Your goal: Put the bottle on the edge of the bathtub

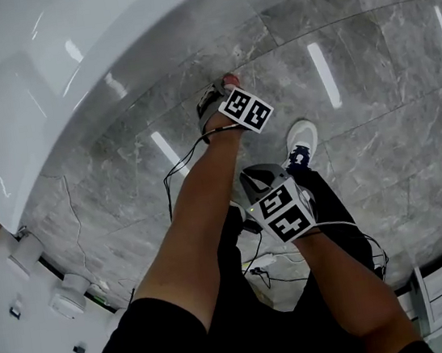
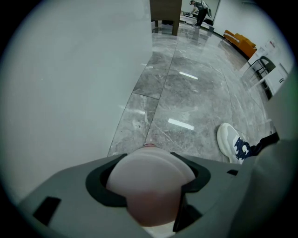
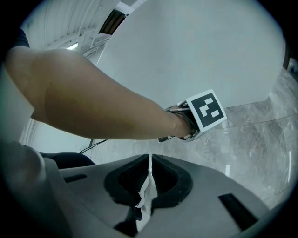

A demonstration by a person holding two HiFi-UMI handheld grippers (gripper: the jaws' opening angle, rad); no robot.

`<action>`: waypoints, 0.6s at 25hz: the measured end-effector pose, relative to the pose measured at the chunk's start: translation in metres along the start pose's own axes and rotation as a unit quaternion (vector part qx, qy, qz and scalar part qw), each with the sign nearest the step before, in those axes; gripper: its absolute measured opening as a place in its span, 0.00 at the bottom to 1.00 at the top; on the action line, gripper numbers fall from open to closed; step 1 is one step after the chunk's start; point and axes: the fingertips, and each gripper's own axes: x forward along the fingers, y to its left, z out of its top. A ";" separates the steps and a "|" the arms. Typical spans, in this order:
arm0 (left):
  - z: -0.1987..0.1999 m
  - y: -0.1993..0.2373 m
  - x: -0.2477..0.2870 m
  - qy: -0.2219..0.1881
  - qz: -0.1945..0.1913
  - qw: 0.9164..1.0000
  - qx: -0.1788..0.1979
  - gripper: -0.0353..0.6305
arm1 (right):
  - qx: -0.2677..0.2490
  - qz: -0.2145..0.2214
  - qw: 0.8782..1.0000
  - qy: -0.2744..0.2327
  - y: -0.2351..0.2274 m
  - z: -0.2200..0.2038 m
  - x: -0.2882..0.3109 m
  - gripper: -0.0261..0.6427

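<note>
Bottle [image 2: 149,186] half buried between fingers [image 2: 96,188] of the left gripper [image 2: 149,160]; bathtub [image 1: 65,55] cropped by the frame edge

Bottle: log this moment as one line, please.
left tool: shut on bottle | right tool: shut, empty | bottle: low near floor, beside bathtub wall, not yet on edge

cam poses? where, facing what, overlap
Head view: on the head, steeply down at bathtub and floor; forearms, left gripper, right gripper show.
Left gripper view: on that gripper, along jaws shut on the bottle, toward floor; shoe shows.
Right gripper view: on that gripper, jaws together, facing the left forearm.
Shared: shoe, head and left gripper views; left gripper, head and right gripper views.
</note>
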 end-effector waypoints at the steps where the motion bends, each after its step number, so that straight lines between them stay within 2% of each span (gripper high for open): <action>1: 0.001 0.000 0.002 0.000 0.004 1.000 0.001 0.51 | 0.003 0.000 1.000 0.000 -0.001 0.000 0.000 0.10; 6: 0.002 -0.002 0.004 -0.011 0.013 1.000 -0.012 0.51 | 0.026 -0.002 1.000 -0.004 -0.007 -0.003 -0.002 0.10; 9: 0.000 -0.003 0.005 -0.007 0.011 1.000 -0.007 0.51 | 0.026 -0.004 1.000 -0.003 -0.007 -0.004 -0.001 0.10; 15: -0.012 -0.005 0.003 -0.004 -0.029 0.999 -0.028 0.53 | 0.026 -0.009 1.000 -0.005 -0.005 -0.006 -0.001 0.10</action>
